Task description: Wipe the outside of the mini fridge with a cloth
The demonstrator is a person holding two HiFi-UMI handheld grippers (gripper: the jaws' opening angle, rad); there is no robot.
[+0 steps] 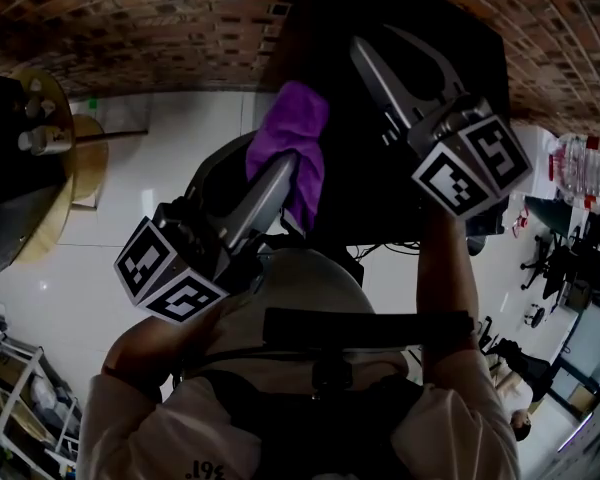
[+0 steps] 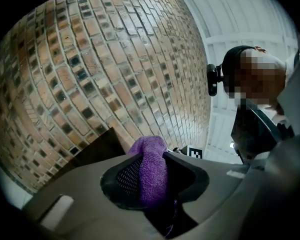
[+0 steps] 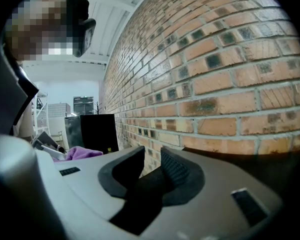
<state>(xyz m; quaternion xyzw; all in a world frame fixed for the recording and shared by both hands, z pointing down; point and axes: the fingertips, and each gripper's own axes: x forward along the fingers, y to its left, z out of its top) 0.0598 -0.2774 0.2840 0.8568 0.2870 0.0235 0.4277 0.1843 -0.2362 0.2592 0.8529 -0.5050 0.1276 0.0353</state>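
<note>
Our left gripper [image 1: 283, 171] clamps the purple cloth [image 1: 302, 136], which hangs in front of the black fridge [image 1: 365, 193]. Farther right, our right gripper [image 1: 373, 38] hovers before the fridge with its jaws apart and empty, near the brick wall [image 1: 130, 23].

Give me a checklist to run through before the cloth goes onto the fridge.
1. Cloth gripped by left gripper: ok, jaws shut on it.
2. Cloth showing past the jaws for wiping: ok, a fold sticks out and the rest hangs down.
3. Right gripper empty: ok, jaws apart, nothing between.
4. Cloth touching fridge: cannot tell; in the head view it sits at the fridge's left edge.
5. Right gripper clear of the wiping path: probably not ok; in the head view it hangs in front of the fridge.
</note>
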